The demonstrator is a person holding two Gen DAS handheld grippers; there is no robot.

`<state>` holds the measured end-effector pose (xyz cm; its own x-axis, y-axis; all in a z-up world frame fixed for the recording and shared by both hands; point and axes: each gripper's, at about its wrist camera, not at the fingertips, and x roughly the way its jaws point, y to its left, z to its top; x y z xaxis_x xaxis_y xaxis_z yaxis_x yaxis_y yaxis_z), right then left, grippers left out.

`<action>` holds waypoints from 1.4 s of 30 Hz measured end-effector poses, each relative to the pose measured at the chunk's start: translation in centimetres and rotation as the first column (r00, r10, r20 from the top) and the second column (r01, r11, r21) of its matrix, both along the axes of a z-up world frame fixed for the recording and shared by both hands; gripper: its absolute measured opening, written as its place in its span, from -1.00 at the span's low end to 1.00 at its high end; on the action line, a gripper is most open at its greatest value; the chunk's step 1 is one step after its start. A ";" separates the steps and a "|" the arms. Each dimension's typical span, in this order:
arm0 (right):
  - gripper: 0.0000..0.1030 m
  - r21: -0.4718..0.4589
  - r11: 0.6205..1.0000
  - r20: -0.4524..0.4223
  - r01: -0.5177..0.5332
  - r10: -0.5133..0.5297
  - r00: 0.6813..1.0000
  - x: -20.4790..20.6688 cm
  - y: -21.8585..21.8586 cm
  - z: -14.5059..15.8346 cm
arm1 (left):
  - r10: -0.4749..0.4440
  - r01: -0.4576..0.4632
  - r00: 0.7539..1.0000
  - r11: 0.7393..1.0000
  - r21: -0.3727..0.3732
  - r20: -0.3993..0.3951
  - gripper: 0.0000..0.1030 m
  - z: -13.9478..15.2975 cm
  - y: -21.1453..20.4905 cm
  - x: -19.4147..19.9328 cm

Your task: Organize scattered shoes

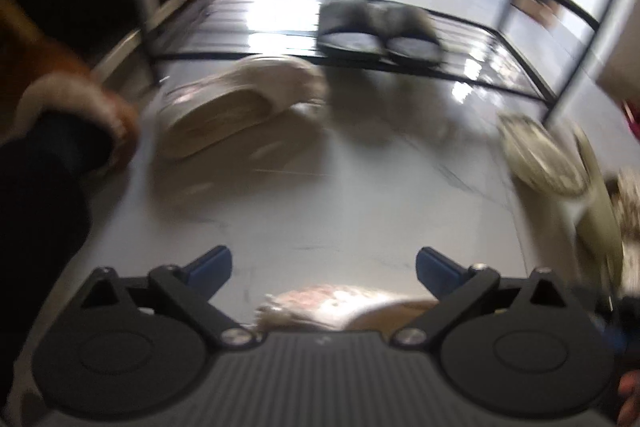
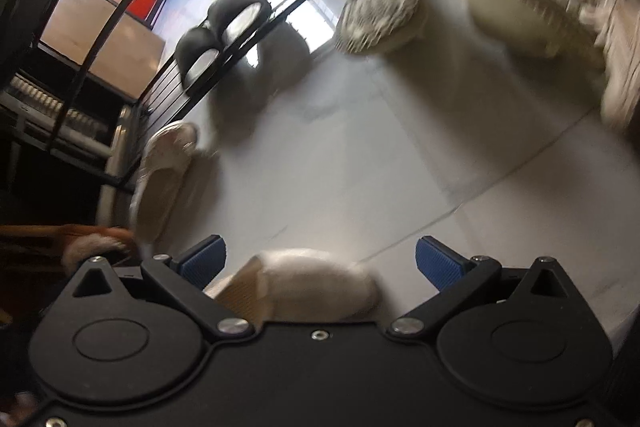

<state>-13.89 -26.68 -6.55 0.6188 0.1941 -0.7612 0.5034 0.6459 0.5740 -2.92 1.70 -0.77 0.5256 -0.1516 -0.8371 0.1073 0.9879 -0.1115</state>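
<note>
Both views blurred. I take the black wire shoe rack as landmark. On its bottom shelf: two dark slippers, side by side, touching. On the pale floor just in front of the rack's left end, one cream slipper, tipped on its side. Near the rack's right post, one patterned shoe, sole up, with more pale footwear beside it; I cannot count it in the smear. A brown fur-trimmed boot sits left of the cream slipper.

Left gripper: jaws wide apart, holding nothing, above a pinkish slipper well short of the rack.

Right gripper: jaws wide apart, a white slipper lying between them; contact I cannot tell.
</note>
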 end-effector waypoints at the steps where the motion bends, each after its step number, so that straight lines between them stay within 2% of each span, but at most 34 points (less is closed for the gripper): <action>1: 1.00 0.034 0.999 -0.017 0.014 -0.013 1.000 0.2 0.2 -0.2 | 0.011 -0.011 1.000 1.000 -0.002 0.003 0.95 0.1 0.4 0.2; 6: 1.00 0.201 0.975 -0.105 0.090 -0.070 0.992 1.4 1.3 -1.0 | 0.002 -0.002 0.999 1.000 -0.005 0.032 0.96 1.3 1.1 0.2; 12: 1.00 0.379 0.903 -0.223 0.202 -0.123 0.967 2.7 2.6 -2.1 | -0.028 0.028 0.993 1.000 -0.002 0.117 0.98 3.4 1.0 0.0; 15: 1.00 0.395 0.859 -0.313 0.326 -0.207 0.927 3.1 3.8 -2.8 | -0.017 0.019 0.991 1.000 -0.011 0.136 0.98 3.8 1.5 0.1; 22: 1.00 0.340 0.806 -0.464 0.485 -0.305 0.832 4.2 5.7 -5.8 | 0.060 -0.059 0.997 0.998 -0.030 0.044 0.98 2.3 3.1 1.1; 23: 1.00 0.334 0.807 -0.472 0.487 -0.304 0.828 4.3 5.7 -6.1 | 0.068 -0.067 0.997 0.997 -0.035 0.039 0.98 2.2 3.2 1.2; 25: 1.00 0.322 0.816 -0.474 0.479 -0.299 0.828 4.5 5.5 -6.1 | 0.080 -0.078 0.996 0.996 -0.044 0.031 0.98 2.1 3.4 1.3; 29: 0.97 0.276 0.877 -0.412 0.392 -0.261 0.873 5.5 5.5 -6.1 | 0.072 -0.072 0.997 0.995 -0.063 -0.010 0.98 1.5 3.2 1.4; 37: 0.92 0.290 0.879 -0.387 0.377 -0.253 0.887 5.4 5.1 -6.5 | 0.082 -0.084 0.996 0.995 -0.057 -0.037 0.98 0.7 3.3 1.4; 42: 0.91 0.284 0.900 -0.328 0.331 -0.233 0.915 5.9 3.6 -5.2 | 0.077 -0.080 0.996 0.996 -0.050 -0.046 0.98 0.6 3.1 1.3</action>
